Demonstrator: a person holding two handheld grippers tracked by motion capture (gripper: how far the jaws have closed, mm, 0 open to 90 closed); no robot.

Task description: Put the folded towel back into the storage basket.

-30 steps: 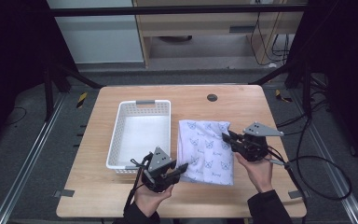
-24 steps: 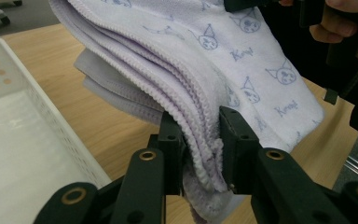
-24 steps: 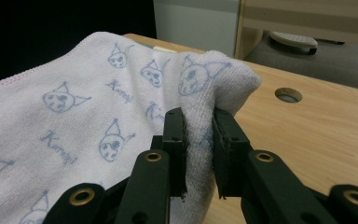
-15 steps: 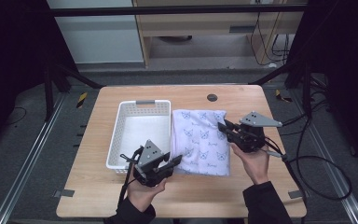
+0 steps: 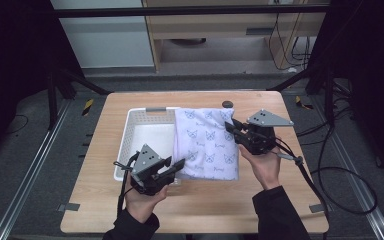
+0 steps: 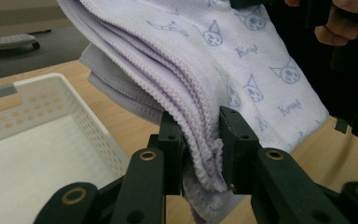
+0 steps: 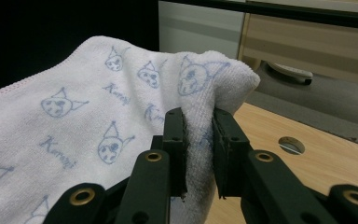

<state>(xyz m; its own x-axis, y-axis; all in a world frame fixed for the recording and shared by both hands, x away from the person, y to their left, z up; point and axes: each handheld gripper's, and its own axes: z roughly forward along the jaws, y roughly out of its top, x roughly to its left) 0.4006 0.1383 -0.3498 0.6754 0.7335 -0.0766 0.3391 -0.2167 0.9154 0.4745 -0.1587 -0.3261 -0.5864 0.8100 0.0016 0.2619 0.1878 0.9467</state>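
Folded towel point(image 5: 206, 145), pale lilac-white with small blue cat-face print, is held off the counter point(image 5: 205, 210) between both grippers. In the high view it hangs as a rough rectangle, its left edge overlapping the right rim of the white basket point(image 5: 130, 145), the rest over bare wood.

Left gripper point(image 5: 180, 164): jaws pinched on the near left corner of the towel. Left gripper view shows several stacked layers with stitched hems point(image 6: 200, 154) squeezed between the two black jaws, a little fabric hanging below them. Basket wall point(image 6: 74, 116), perforated, sits just left of and below this gripper; basket floor looks white and bare.

Right gripper point(image 5: 231, 128): jaws pinched on the far right corner. Right gripper view shows the folded corner point(image 7: 200, 126) bunched and clamped, with a rounded fold sticking up above the jaw tips. Fabric runs off to the left of that view, sloping down.

Towel surface is slightly slack between the two grips, no part of its right half visibly resting on the counter; whether the lower edge touches the wood I cannot tell.

Other items: round hole point(image 5: 227, 104) in the counter near the far edge, just beyond the towel's far right corner; also seen in the right gripper view point(image 7: 291, 144). Each gripper is carried by a person's hand coming in from the near edge, dark sleeves
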